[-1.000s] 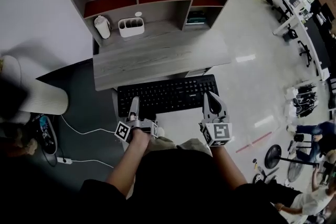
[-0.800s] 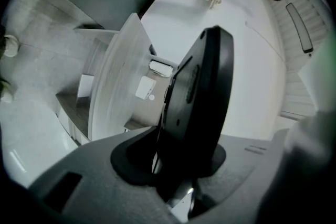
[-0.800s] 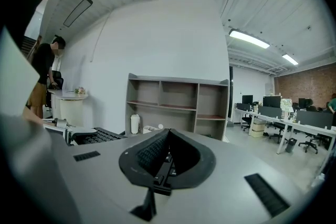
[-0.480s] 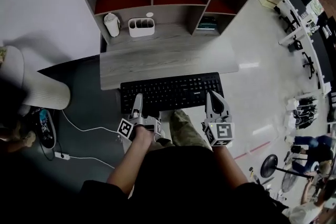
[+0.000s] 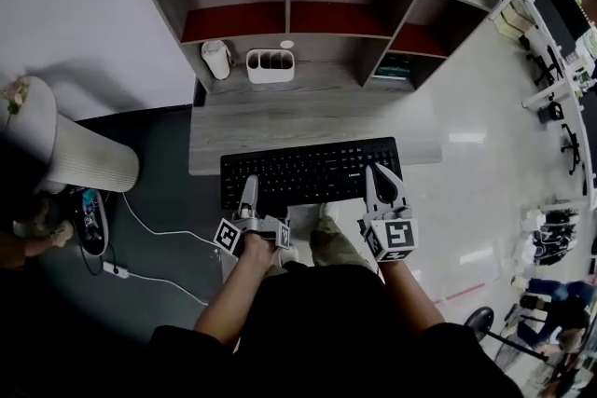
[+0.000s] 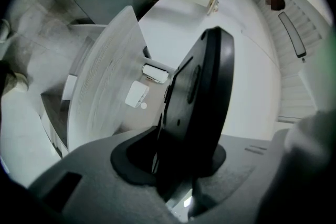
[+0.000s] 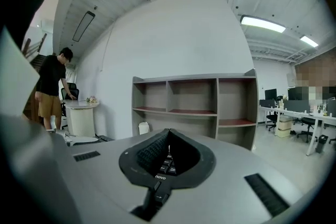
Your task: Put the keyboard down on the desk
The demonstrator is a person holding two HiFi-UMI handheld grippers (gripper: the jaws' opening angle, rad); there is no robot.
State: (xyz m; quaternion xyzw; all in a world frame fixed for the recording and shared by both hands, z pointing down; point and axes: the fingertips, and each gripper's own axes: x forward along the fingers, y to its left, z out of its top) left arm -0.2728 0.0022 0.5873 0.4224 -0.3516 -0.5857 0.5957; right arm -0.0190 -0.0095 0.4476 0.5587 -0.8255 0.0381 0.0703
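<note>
The left gripper (image 5: 247,189) and the right gripper (image 5: 381,180) each pinch one end of the keyboard (image 5: 311,171), which hangs flat with its long side along the front edge of the desk (image 5: 280,121) just ahead.

The keyboard (image 5: 312,171) was long, flat and black, with rows of small keys. Its keys faced up. It lay level, and its long side ran along the front edge of the desk (image 5: 308,121). Its far edge sat over the front strip of the desk, and the rest stuck out past the desk's front edge. It was not clear if it touched the desk. The left gripper (image 5: 247,193) pinched its near edge on the left, and the right gripper (image 5: 378,184) pinched its near edge on the right. The desk was grey wood with a flat top.
</note>
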